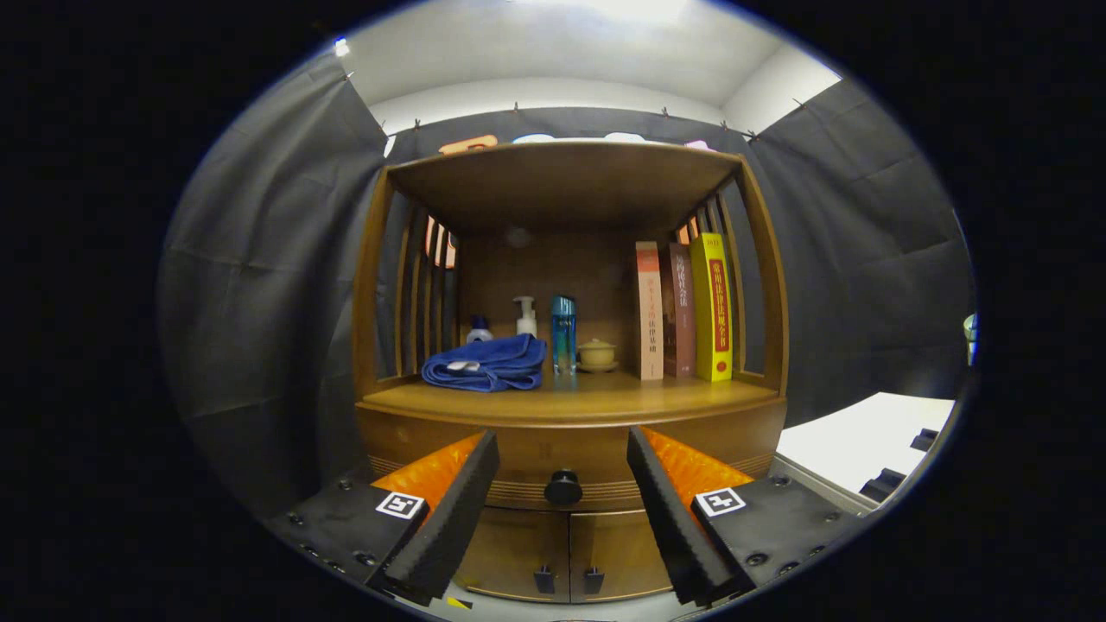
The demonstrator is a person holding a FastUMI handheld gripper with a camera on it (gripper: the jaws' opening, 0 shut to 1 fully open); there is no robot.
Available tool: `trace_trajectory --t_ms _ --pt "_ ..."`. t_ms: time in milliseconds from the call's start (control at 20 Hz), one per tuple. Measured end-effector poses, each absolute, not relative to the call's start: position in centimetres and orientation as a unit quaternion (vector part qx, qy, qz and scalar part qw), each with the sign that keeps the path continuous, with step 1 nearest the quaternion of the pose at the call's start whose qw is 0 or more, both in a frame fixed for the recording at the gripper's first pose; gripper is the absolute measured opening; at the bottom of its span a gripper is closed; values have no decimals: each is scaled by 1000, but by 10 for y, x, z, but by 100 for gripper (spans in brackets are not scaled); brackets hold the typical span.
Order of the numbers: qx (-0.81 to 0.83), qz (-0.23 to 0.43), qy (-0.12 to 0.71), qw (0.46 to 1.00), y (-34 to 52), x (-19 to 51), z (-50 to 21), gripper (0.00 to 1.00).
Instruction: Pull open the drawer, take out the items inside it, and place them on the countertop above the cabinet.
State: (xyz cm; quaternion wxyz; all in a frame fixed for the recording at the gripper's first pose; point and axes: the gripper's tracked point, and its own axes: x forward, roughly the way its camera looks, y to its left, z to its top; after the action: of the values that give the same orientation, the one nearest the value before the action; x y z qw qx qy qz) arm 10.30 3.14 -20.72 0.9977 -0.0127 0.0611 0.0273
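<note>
Gripper (563,510) low in the frame, fingers (449,510) spread wide and holding nothing, black ribbed pads facing each other across an open gap. Framed in that gap, lower centre and beyond the fingertips, apart from both: black knob (563,488) on the shut drawer (562,458), its front flush with the cabinet (371,432). Below the knob, two small doors (566,544) with dark pulls, also shut. Just above the drawer, the countertop (587,399), already crowded at mid-frame: folded blue cloth (486,363) left of centre, white pump bottle (525,316) and a smaller bottle (479,329) behind it, tall blue bottle (563,333) at centre, small lidded pot (597,353) beside that, three upright books (683,311) right of centre. Farther up, the shelf roof (562,168); behind everything, dark cloth wall. At lower right, a white surface (864,441). Drawer contents hidden, so nothing known of the items yet. Likely step: closing in on the knob, pull not yet begun. Risks from here: closing off-centre and clipping only one side of the small round knob, letting it slip out on the pull; pulling at an angle and jamming the drawer; drifting low toward the door pulls instead. Later, little free room on the countertop, mostly along the front edge, so careless placing could topple the bottles or books.
</note>
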Motion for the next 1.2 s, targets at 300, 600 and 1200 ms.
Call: trace_trajectory --t_ms 300,600,1200 --pt "-20 20 115 993 27 135 -286 98" --pt "-30 27 157 987 33 156 -334 98" --pt "-18 27 176 984 39 169 -361 61"
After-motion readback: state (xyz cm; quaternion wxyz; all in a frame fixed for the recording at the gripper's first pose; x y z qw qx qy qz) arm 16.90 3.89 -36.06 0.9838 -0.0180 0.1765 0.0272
